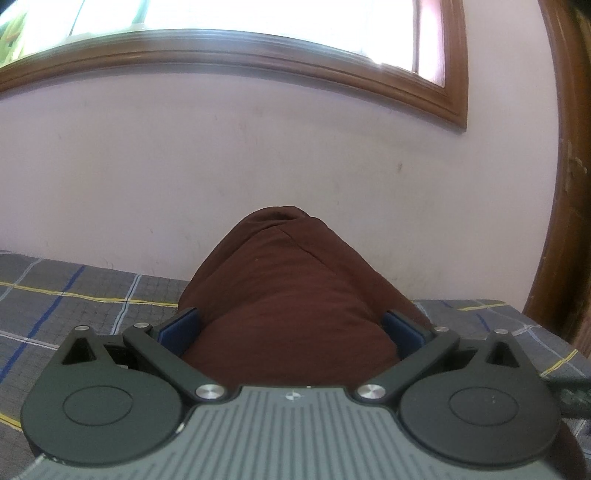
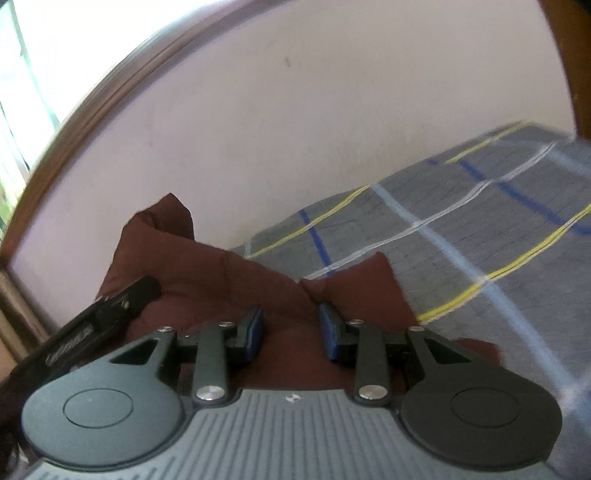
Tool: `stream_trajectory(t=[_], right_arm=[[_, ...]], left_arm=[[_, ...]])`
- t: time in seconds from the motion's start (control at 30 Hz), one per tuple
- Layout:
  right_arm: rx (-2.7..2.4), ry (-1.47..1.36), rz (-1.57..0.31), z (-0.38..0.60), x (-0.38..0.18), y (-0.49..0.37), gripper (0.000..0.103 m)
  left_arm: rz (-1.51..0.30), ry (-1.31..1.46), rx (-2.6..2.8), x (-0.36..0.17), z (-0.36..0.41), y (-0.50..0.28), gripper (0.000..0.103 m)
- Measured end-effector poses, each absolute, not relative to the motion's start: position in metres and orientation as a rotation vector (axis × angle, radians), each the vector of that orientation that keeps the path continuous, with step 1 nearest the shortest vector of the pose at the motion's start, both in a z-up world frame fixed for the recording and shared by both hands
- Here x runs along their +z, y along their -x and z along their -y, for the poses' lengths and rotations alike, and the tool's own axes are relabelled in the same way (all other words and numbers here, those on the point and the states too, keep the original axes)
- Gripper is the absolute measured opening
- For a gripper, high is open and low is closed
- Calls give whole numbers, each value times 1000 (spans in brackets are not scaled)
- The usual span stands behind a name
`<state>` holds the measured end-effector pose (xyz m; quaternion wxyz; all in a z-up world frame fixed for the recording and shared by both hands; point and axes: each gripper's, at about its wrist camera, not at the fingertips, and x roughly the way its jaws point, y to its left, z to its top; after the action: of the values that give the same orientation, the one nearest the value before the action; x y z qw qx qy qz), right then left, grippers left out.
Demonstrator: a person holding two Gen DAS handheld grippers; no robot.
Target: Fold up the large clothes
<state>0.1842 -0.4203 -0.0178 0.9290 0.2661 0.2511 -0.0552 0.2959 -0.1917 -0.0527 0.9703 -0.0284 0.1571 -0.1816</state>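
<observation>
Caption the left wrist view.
Left tongs spread wide around a bunched maroon garment above the plaid bedsheet.

Low wrist views toward wall (image 1: 258, 166)

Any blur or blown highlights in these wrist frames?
Left wrist: sharp; the window is blown out white, its frame bowed by the fisheye, and the cloth is evenly lit. Right wrist: motion blur smears the bedsheet and window frame; window overexposed at upper left.
</observation>
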Motion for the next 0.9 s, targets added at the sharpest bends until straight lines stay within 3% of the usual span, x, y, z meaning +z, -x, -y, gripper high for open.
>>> stream_trajectory(t=[0.17, 0.33, 0.5, 0.77, 0.87, 0.9], right_arm=[[-209, -310, -567, 401, -4, -158, 35], [-249, -286, -564, 406, -25, -145, 55], [-270, -208, -533, 396, -36, -146, 56], [-230, -346, -490, 414, -31, -129, 59], [-260, -347, -475, 409, -22, -116, 74], [-290, -338, -479, 406, -18, -110, 90]], left_arm=[[-312, 53, -367, -52, 193, -294, 103], [-309, 34, -369, -52, 195, -293, 103], [-313, 28, -368, -52, 195, -294, 103], [-310, 36, -367, -52, 193, -294, 103], [-311, 43, -365, -52, 193, -294, 103], [-311, 47, -365, -52, 192, -294, 103]])
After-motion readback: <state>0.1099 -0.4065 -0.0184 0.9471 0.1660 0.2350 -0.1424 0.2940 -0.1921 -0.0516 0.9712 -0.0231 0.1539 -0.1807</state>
